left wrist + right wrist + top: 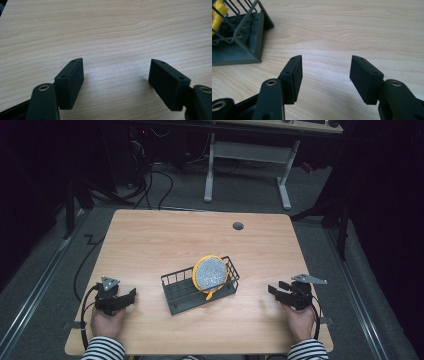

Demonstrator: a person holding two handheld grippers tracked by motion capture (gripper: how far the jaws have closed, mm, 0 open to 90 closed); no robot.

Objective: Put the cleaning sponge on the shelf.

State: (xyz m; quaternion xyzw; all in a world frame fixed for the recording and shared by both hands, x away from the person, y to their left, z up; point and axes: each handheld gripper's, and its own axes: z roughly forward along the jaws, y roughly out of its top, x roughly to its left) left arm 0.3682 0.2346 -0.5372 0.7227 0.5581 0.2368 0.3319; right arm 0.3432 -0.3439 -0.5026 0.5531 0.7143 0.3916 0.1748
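Two grippers low on the wood-grain table (150,240), nearest the person: left gripper (131,296) released, jaws spread over bare laminate; right gripper (274,290) likewise released, nothing between the jaws. Between them, mid-table: one dark wire rack (180,292), rectangular, long axis running left-near to right-far. One round speckled-grey plate (210,272) with a yellow rim stands on edge in its right end, face toward the person.

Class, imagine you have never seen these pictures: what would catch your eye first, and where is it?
First, the round yellow-rimmed disc with a speckled grey face, standing on edge in the dark grey wire rack at the middle of the pale wooden table. Then the two black grippers, left and right, open at either side near the table's front edge.
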